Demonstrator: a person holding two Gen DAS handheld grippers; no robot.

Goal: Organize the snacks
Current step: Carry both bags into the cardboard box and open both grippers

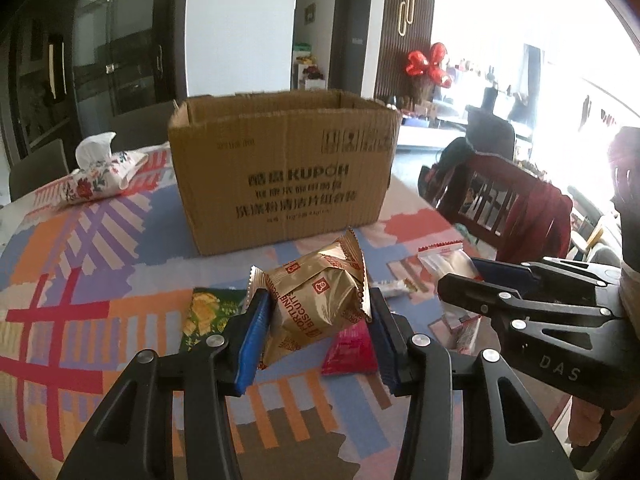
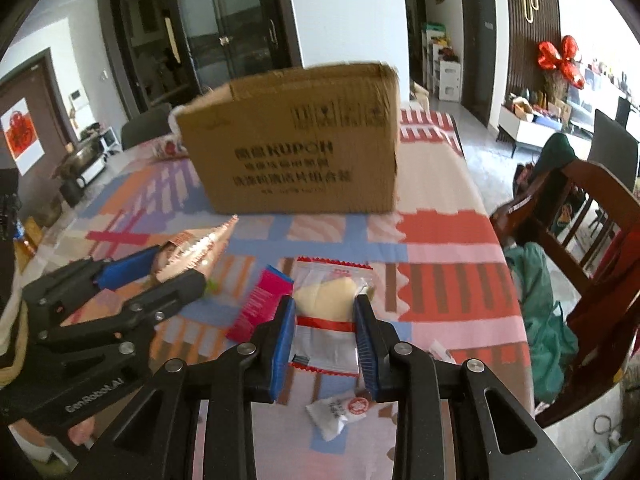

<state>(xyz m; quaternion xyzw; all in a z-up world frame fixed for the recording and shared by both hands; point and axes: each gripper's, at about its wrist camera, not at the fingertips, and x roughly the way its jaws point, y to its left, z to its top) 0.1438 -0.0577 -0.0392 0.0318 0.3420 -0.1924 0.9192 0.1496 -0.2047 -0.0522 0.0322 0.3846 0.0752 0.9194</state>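
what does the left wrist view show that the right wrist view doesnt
Only the left wrist view: the floral tissue pack left of the box, a green packet on the cloth, and the gold biscuit packet's printed face.

Only the right wrist view: a small white sachet lying below the right tongs, and the clear red-trimmed packet clamped between its pads.

Both: the cardboard box, the pink packet, and the left tongs shut on the gold packet.

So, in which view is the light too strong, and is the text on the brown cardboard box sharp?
Left wrist view: window side at right blown out white; brown cardboard box print readable. Right wrist view: even light, box print softer, edges bent by fisheye.
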